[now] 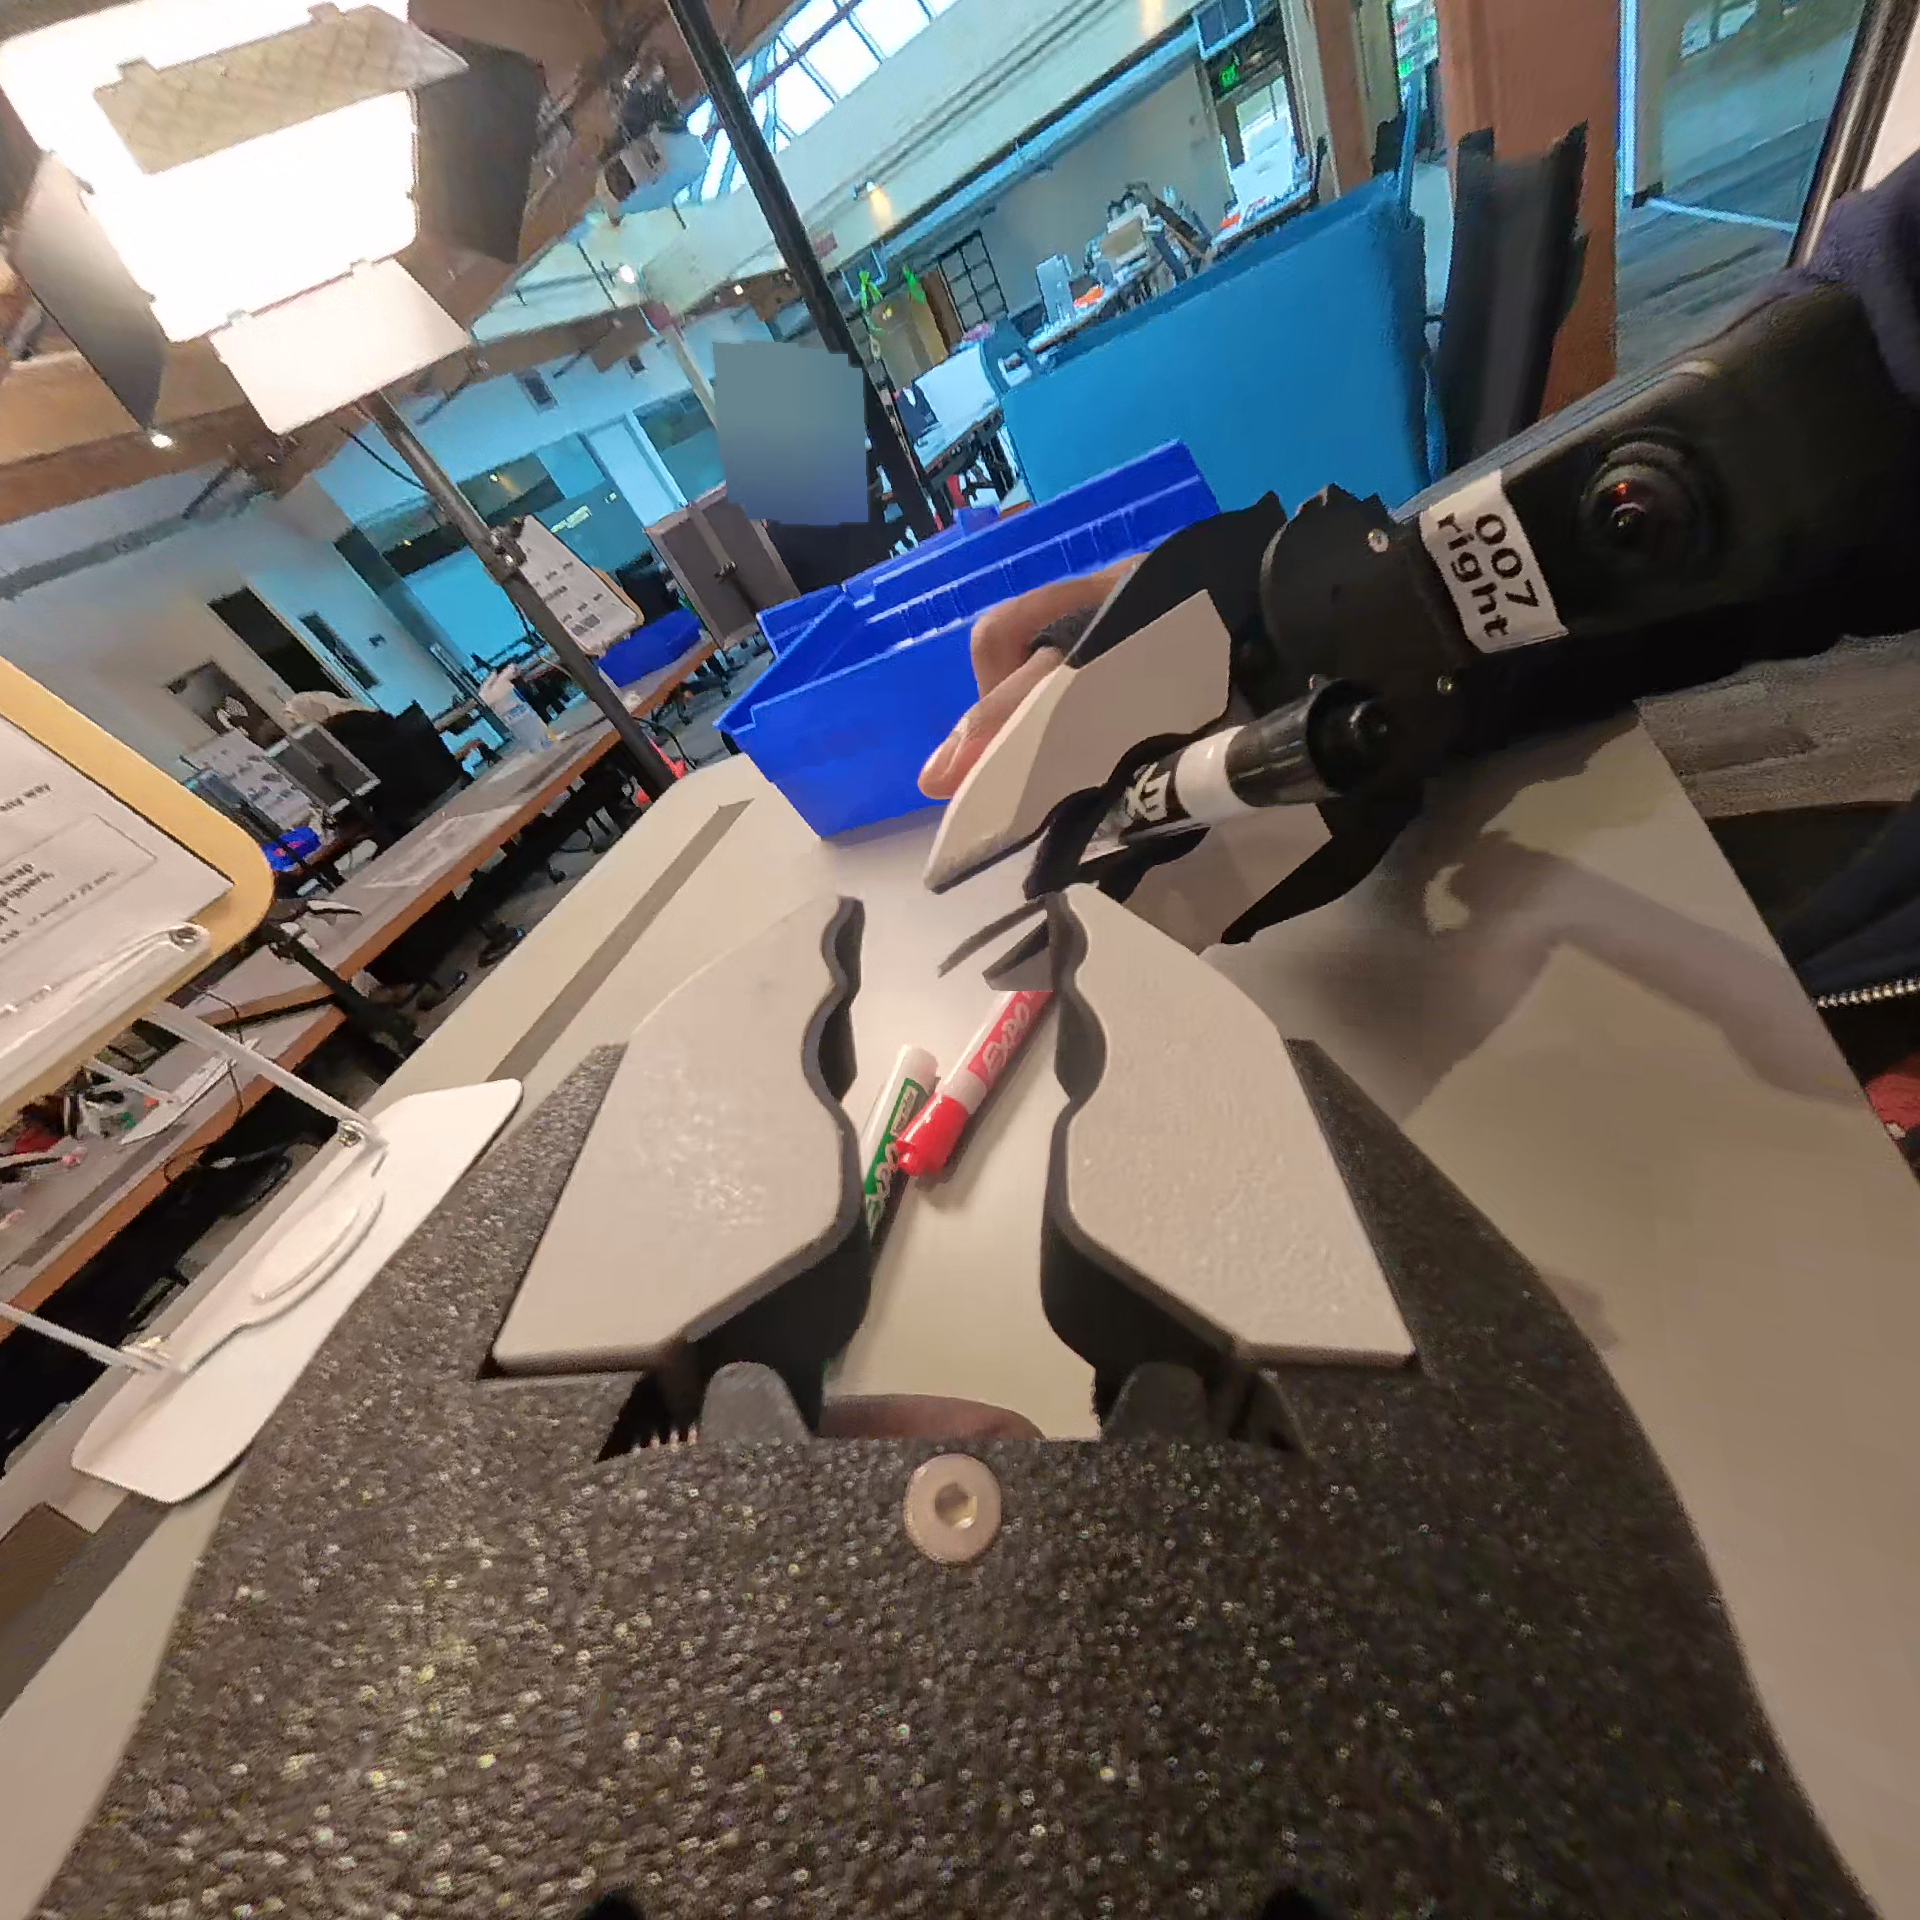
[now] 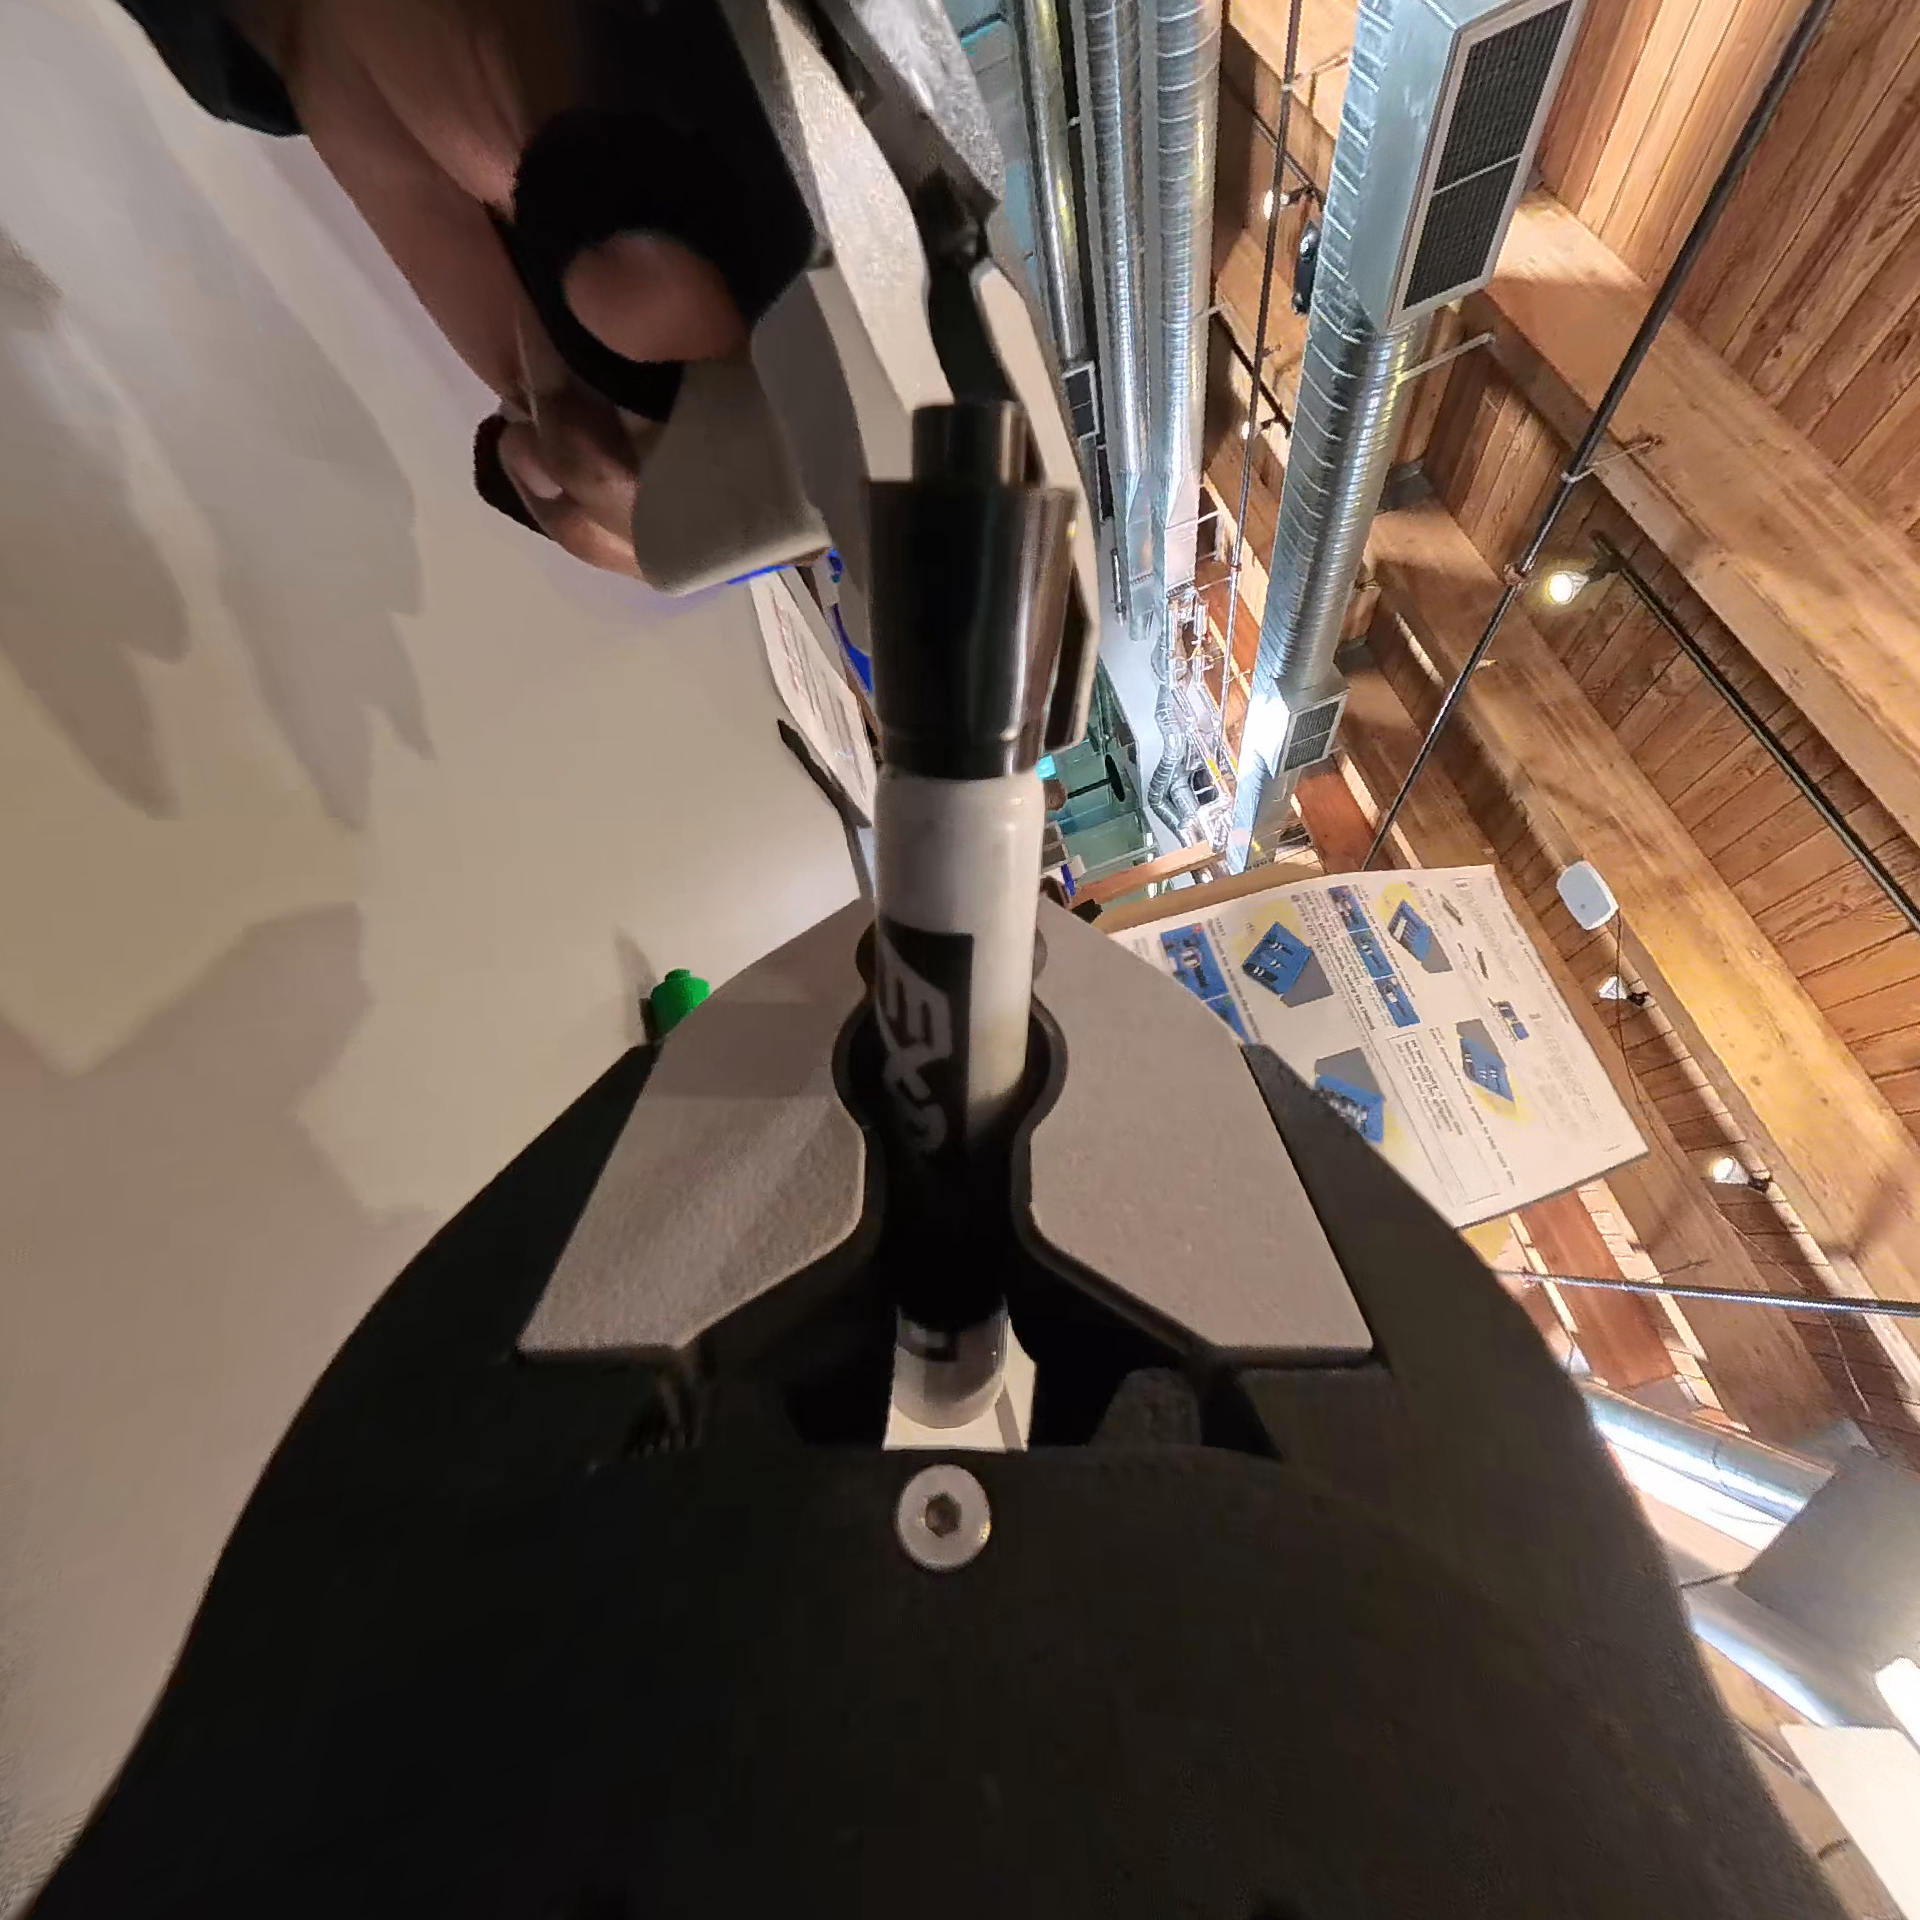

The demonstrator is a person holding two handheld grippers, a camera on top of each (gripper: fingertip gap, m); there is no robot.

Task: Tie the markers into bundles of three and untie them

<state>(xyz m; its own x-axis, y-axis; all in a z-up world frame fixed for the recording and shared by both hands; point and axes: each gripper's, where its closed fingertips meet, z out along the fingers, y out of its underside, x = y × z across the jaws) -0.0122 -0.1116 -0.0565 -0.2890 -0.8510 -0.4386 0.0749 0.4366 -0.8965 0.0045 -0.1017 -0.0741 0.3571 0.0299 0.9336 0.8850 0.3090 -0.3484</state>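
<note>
A: Left wrist view first: the left gripper (image 1: 956,935) is seen with its jaws parted and nothing pressed between them. A red marker (image 1: 977,1081) and a green marker (image 1: 896,1132) are lying on the grey table (image 1: 1558,1039), side by side and touching, in the gap between the fingers.

B: And the third marker?

A: The black marker (image 2: 951,935) is clamped in the right gripper (image 2: 948,997); the barrel is seated in the notch between the two pads, with its cap pointing away from the wrist. Seen from the left side, that gripper (image 1: 1049,842) is held just beyond the red marker, tilted down toward the table, with the blue bin (image 1: 883,675) behind it.

B: Which step is judged to be in hand?

A: Gathering, most likely: two markers are laid together and the third is being brought to them. No band or tie can be made out around any of them.

B: What is called for next?

A: The black marker should be set down parallel to the red marker and touching it, so that a group of three is formed. A low, level release is needed, or the round barrels may be knocked apart
</note>
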